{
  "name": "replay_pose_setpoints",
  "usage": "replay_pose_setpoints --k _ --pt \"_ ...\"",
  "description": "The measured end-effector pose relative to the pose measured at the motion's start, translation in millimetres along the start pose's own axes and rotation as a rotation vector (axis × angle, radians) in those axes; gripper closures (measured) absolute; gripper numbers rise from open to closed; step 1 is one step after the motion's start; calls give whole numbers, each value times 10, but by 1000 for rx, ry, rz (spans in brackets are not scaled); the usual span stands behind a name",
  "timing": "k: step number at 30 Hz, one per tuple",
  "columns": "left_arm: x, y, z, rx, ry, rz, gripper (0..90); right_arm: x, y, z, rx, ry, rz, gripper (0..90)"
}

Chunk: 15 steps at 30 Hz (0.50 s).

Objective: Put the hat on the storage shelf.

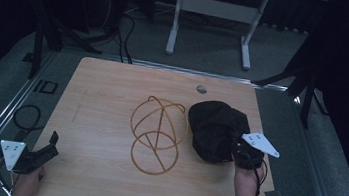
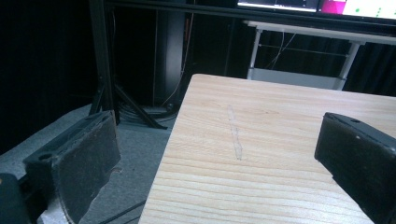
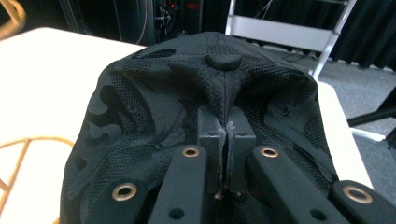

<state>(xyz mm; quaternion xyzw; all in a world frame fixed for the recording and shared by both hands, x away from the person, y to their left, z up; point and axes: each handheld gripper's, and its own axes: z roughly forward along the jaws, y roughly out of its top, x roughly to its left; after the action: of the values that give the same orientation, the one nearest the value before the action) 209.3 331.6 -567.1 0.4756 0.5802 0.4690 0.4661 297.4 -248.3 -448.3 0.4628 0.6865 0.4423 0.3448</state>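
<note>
From my feed the wire frame (image 1: 157, 135) sits mid-table (image 1: 111, 100), with the cap (image 1: 216, 128) just right of it. My right claw (image 3: 227, 135) is on the cap, and my left claw (image 1: 48, 147) is over the near-left corner.

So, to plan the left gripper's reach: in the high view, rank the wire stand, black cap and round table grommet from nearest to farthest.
1. wire stand, table centre.
2. black cap, right of it, pinched by the right gripper.
3. grommet, far edge.

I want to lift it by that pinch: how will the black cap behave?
Probably floppy: the black cap puckers where the right gripper pinches its mesh, so it should sag. Likely light for its size. The weave looks grippy rather than slippery.
</note>
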Motion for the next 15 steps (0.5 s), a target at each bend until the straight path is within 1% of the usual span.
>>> replay_pose_setpoints --k 7,11,12,15 --pt "0 0 0 0 0 0 5 -8 204 -165 -73 2 1 874" --pt "0 0 0 -1 0 -1 5 -11 326 -248 -108 -1 -4 874" --pt "0 0 0 -1 0 -1 5 -11 326 -248 -108 -1 -4 874" --pt "0 0 0 0 0 -1 5 -11 447 -327 -138 -5 -12 874"
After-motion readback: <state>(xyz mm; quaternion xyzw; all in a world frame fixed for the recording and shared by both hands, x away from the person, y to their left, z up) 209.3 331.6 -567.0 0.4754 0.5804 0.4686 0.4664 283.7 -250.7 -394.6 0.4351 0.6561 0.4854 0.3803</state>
